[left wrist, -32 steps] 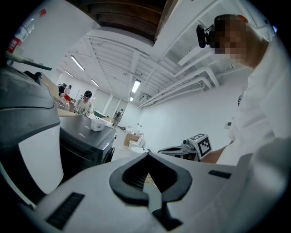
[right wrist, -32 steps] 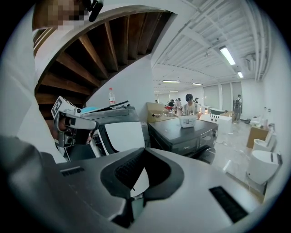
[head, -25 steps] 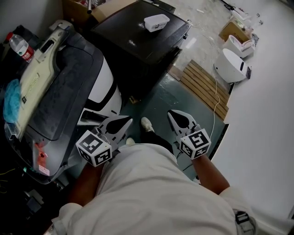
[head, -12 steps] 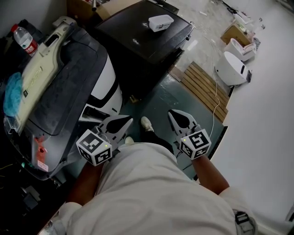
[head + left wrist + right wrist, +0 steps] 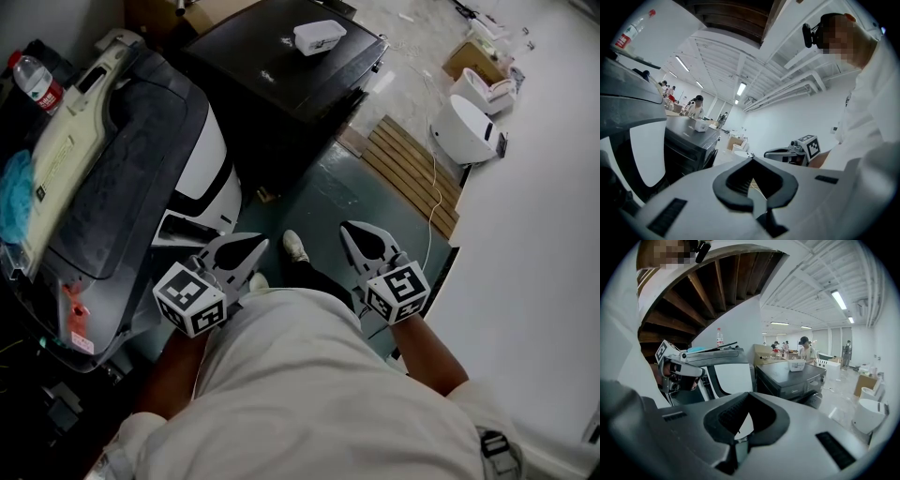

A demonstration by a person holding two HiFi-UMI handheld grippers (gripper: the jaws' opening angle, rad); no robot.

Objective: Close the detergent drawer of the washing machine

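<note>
You hold your left gripper (image 5: 255, 247) and right gripper (image 5: 350, 229) both clenched empty, with the grey-topped machine (image 5: 122, 178) at ten o'clock.

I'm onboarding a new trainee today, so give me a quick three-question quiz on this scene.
1. True or false: the left tool is gripping something.
2. What sits on top of the black machine? A) white box B) towel C) shoe
3. Fill in: the water bottle stands at the head view's top ____ corner.
Key: 1 false, its jaws are together with nothing between them; 2 A; 3 left.
</note>
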